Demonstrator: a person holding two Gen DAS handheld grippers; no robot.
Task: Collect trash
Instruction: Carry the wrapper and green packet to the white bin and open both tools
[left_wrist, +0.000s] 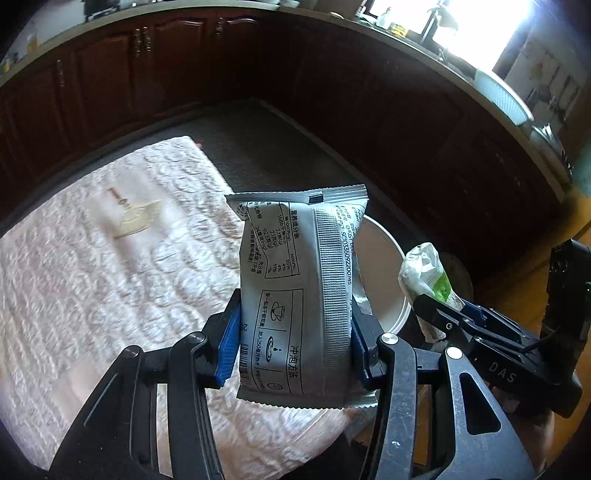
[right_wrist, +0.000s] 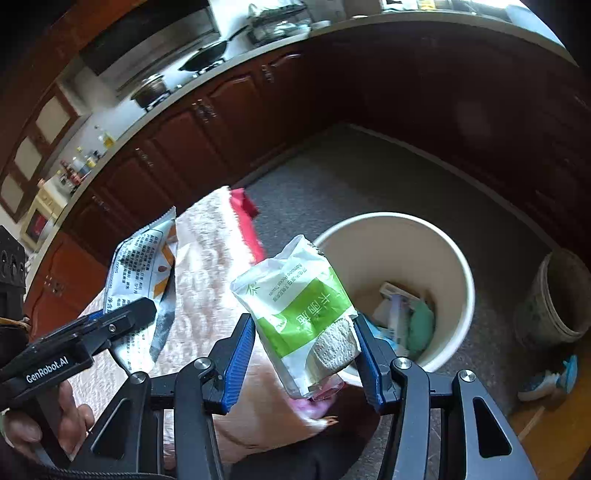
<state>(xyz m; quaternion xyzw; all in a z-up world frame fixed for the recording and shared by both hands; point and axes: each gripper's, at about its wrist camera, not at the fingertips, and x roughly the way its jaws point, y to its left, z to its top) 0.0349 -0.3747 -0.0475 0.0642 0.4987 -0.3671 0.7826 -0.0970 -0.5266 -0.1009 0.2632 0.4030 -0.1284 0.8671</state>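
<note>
Already some rubbish lies at the bottom of the white bin (right_wrist: 454, 258), so the collecting looks partly done, and two more pieces are in hand but not yet dropped. The left tool (left_wrist: 295, 343) is clamped on a grey-white sachet (left_wrist: 295, 295), its blue pads pressing both long edges, the sachet standing upright with its printed back to the camera. The right tool (right_wrist: 306, 354) is clamped on a green-and-white tissue pack (right_wrist: 299, 314), which tilts toward 11 o'clock between the pads.

In the right wrist view the bin sits on the grey floor at about 2 o'clock from the pack, near it but not under it; in the left wrist view the bin's rim peeks out just behind the sachet toward 3 o'clock. Both tools hover side by side above the edge of the pink quilted surface (left_wrist: 92, 277), pointing forward and somewhat down. A small yellowish scrap (left_wrist: 135, 221) lies on the quilting at 10 o'clock from the sachet; it may be left to gather, I judge. A second, dirty bucket (right_wrist: 554, 295) stands at 3 o'clock beyond the bin.
</note>
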